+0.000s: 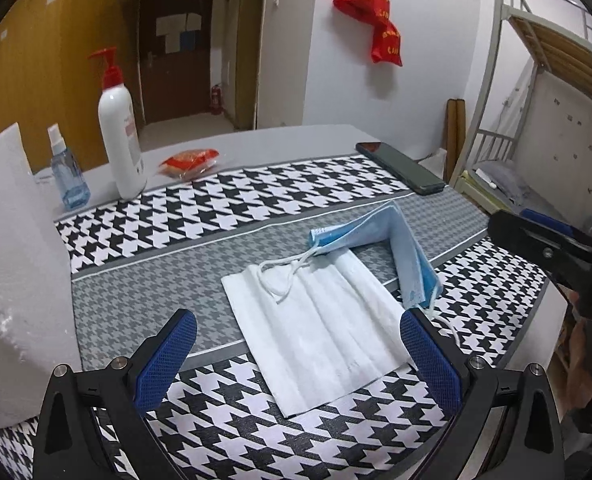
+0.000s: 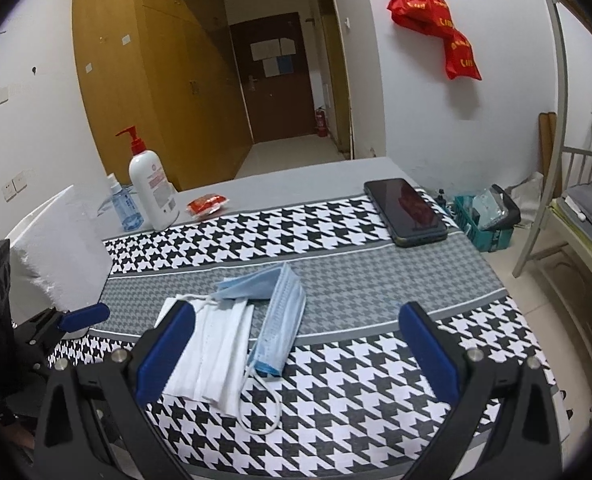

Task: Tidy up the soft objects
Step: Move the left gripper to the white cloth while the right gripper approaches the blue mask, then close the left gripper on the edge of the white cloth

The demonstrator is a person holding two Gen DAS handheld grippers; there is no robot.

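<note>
On the bench (image 1: 296, 138) lies a houndstooth cloth (image 1: 223, 208), and on it 2 face masks. The white mask (image 1: 320, 332) lies flat, inner side up, on the near half of the cloth, 1 of its ear loops curled on its far edge. The blue mask (image 1: 400, 248) is folded into a bent, tent-like shape, with 1 end resting on the far edge of the white mask and the other coming down at its right edge; in the right wrist view the blue mask (image 2: 279, 312) sits just right of the white mask (image 2: 207, 356), and a white ear loop trails toward the near side.

The left gripper (image 1: 298, 356) is wide open and holds nothing; its blue-padded fingers (image 1: 167, 360) straddle the near part of the white mask, the right finger just beside the low end of the blue mask. Whether either finger touches the fabric cannot be told. The right gripper (image 2: 296, 352) is also spread wide and empty, its left finger over the white mask, its right finger over bare cloth.

At the far left stand a white pump bottle (image 1: 119, 136) with a red pump and a small blue spray bottle (image 1: 67, 176), with a red packet (image 1: 189, 162) to their right. A dark phone (image 1: 400, 168) lies at the far right. A white foam block (image 1: 11, 264) stands at the left edge.
</note>
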